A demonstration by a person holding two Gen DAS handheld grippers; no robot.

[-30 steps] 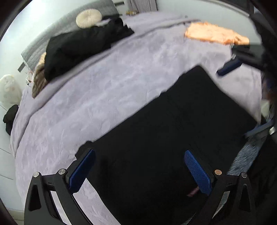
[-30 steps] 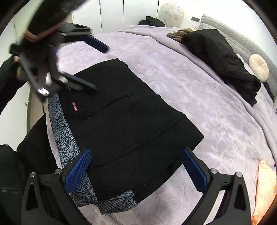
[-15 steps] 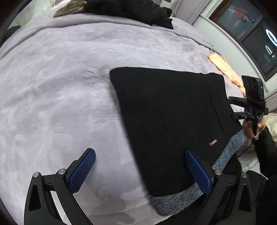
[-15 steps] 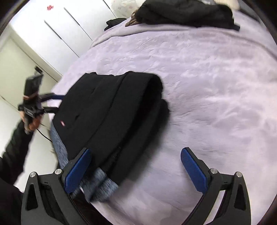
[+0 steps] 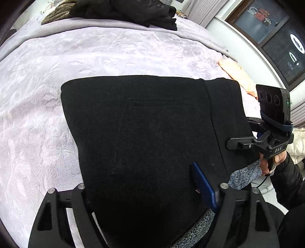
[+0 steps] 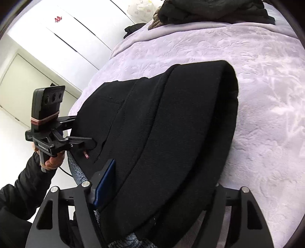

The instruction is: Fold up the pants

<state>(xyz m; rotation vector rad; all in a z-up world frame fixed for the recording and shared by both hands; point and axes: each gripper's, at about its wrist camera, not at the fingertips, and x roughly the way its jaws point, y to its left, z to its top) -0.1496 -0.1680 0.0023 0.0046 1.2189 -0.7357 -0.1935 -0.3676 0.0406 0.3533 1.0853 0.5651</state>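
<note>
The black pants (image 5: 144, 129) lie folded into a thick rectangle on the lilac bedspread (image 5: 47, 76), their near end at the bed's edge. My left gripper (image 5: 146, 192) is shut on the pants' near left end; its blue right pad (image 5: 203, 185) presses the cloth, the left pad is hidden. My right gripper (image 6: 158, 188) is shut on the near right end of the pants (image 6: 171, 124); its blue left pad (image 6: 104, 183) shows, the right is hidden. Each gripper shows in the other's view, the right one (image 5: 240, 144) and the left one (image 6: 80, 143).
A speckled grey-blue cloth (image 5: 244, 175) hangs at the bed's edge under the pants. Dark clothes (image 5: 124, 9) are piled at the far side of the bed. A peach garment (image 5: 236, 74) lies at the right. White wardrobe doors (image 6: 66, 28) stand beyond the bed.
Both grippers were open above the pants; they have come down to the near end and closed on it, one at each side.
</note>
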